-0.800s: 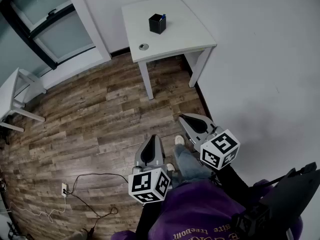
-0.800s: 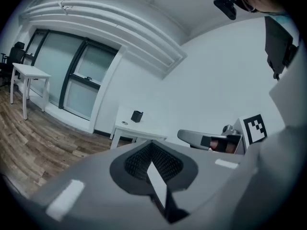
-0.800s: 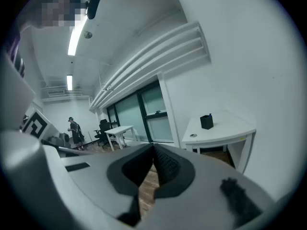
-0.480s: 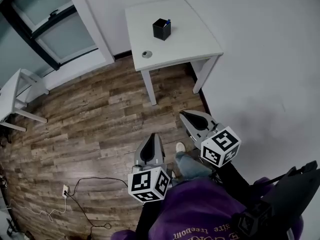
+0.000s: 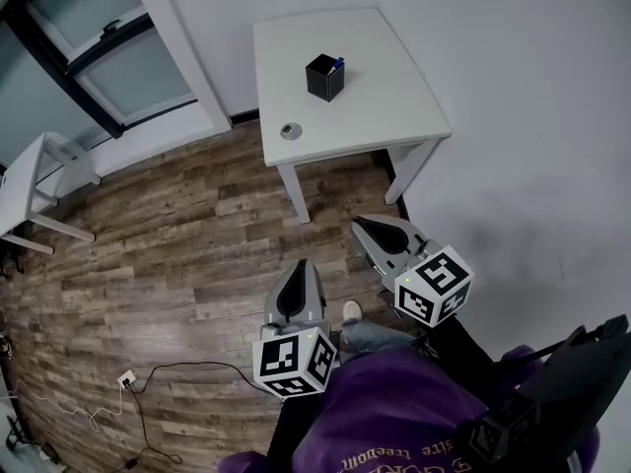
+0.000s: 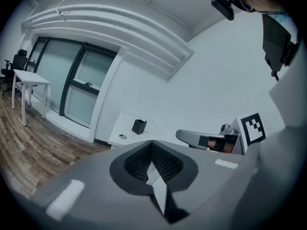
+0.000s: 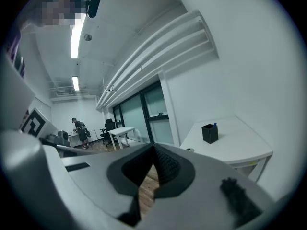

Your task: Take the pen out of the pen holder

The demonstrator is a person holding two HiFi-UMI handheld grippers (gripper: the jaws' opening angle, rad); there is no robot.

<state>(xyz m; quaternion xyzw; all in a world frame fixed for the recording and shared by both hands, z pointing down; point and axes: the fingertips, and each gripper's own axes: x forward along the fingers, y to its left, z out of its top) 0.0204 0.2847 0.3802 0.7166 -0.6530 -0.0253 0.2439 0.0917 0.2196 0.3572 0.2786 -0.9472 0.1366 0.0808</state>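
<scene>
Left claw (image 5: 300,269), right claw (image 5: 359,225): jaws together, empty.
White square worktop (image 5: 394,116): black cube pen holder (image 5: 324,79), round grey disc (image 5: 289,131).

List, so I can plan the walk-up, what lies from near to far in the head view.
left gripper → right gripper → round cap set in the tabletop → pen holder
</scene>
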